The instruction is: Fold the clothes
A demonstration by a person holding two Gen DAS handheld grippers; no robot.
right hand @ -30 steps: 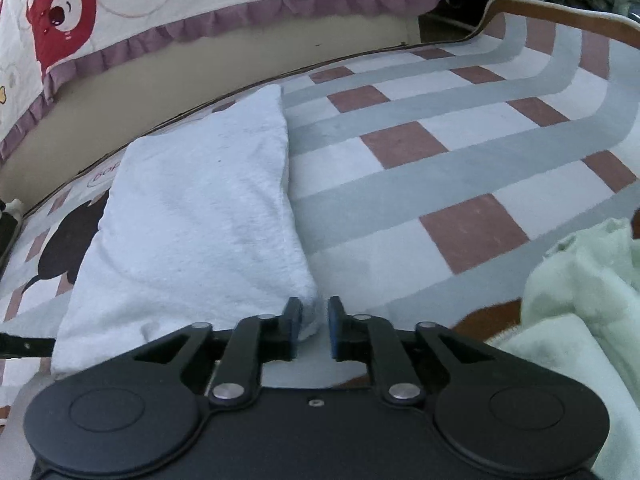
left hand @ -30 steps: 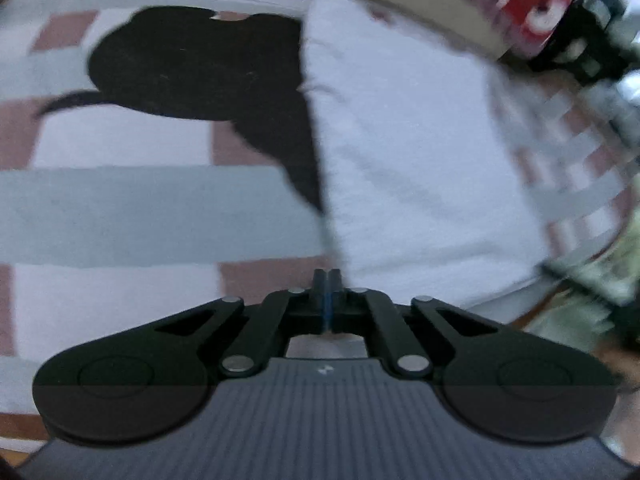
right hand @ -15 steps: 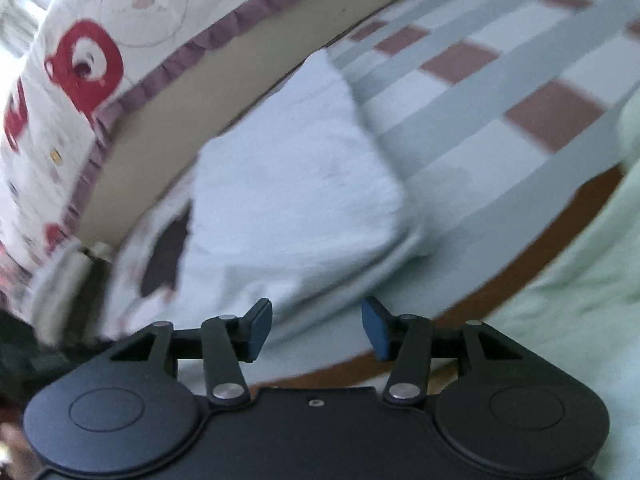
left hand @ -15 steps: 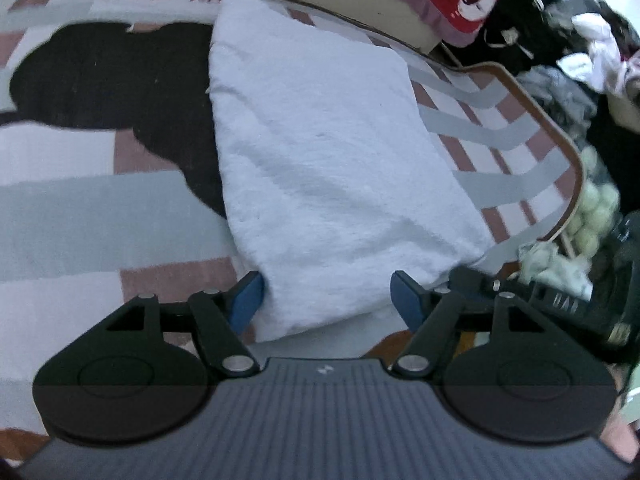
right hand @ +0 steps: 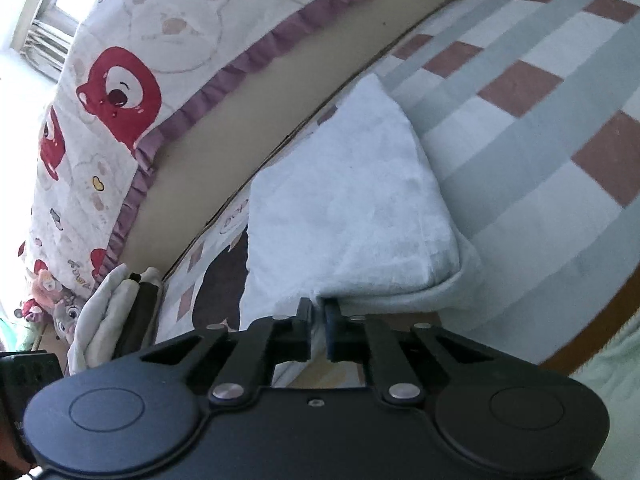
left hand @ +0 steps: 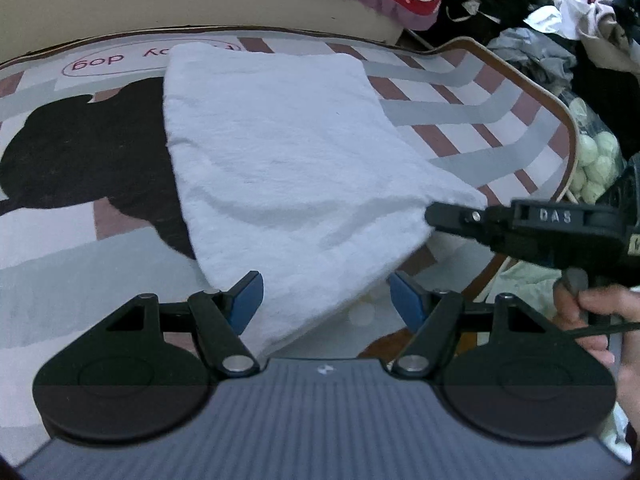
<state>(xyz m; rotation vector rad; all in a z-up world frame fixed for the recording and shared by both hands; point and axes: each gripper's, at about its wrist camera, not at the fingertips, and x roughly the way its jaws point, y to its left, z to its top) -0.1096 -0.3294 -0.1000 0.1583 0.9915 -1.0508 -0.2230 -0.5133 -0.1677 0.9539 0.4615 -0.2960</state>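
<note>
A folded white towel lies on a checked rug with a black dog figure. My left gripper is open, its blue pads standing either side of the towel's near corner without pressing it. At the right of the left wrist view, my right gripper comes in side-on and pinches the towel's right corner, with a hand holding it. In the right wrist view the right gripper has its jaws closing, nearly together, with the edge of the towel between them.
A bed with a red-bear quilt borders the rug's far side. A heap of clothes and a bag of pale green balls lie beyond the rug's right edge. Pale green fabric lies near the right gripper.
My left gripper went from shut to wide open and drew back to the towel's near corner. My right gripper opened, rolled, then closed on the towel's edge.
</note>
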